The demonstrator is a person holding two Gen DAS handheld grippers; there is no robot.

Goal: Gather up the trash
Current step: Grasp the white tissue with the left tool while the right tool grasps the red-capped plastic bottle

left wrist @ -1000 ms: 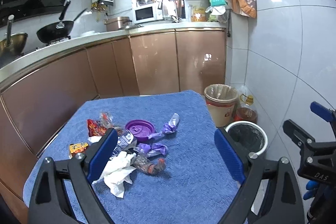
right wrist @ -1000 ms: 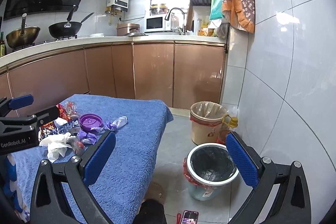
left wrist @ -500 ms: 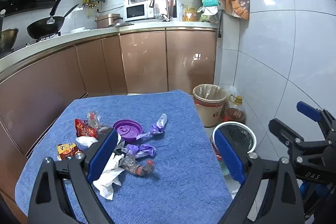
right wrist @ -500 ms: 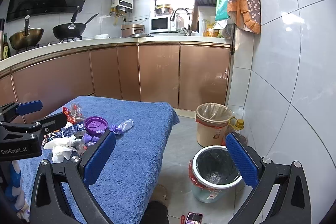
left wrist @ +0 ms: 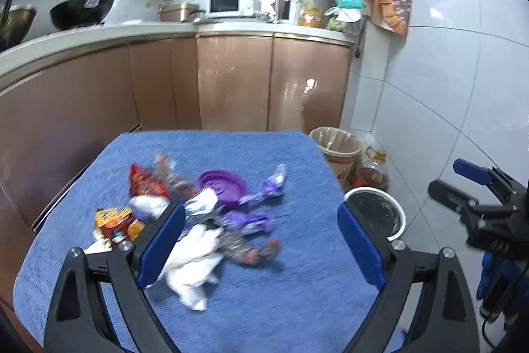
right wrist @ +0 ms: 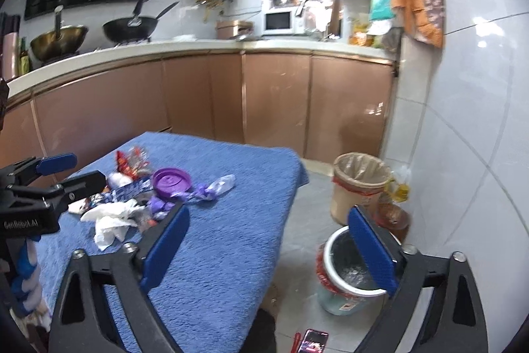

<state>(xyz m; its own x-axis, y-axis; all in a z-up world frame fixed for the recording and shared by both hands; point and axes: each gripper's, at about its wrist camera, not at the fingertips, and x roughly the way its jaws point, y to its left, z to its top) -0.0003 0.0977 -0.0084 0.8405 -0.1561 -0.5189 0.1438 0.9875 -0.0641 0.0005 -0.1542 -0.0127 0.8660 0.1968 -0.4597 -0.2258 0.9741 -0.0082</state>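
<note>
Meanwhile, the trash lay heaped on a table covered by a blue towel [left wrist: 297, 296], toward the towel's left half in the left wrist view. A purple lid [left wrist: 223, 186] sat at the far side of the heap, with a red snack wrapper [left wrist: 145, 182] to its left and an orange wrapper [left wrist: 114, 220] nearer the towel's left edge. A crumpled white tissue [left wrist: 195, 267] lay at the near side, touching purple candy wrappers [left wrist: 248, 219] and a dark crushed wrapper [left wrist: 249, 248].

The left gripper [left wrist: 261, 247] hovered above the heap with its blue pads spread wide and nothing between them; its left pad overlapped the tissue in that view, though contact could not be judged through the blur.

The right gripper [right wrist: 274, 250] hung off the towel's right edge, its jaws closing yet wide apart and holding nothing. Past its right pad a white bin with a black liner [right wrist: 350, 270] stood on the tiled floor, and a beige bin with a clear liner [right wrist: 358, 187] stood just behind it, near the wall. A phone [right wrist: 314, 339] lay on the floor.
</note>
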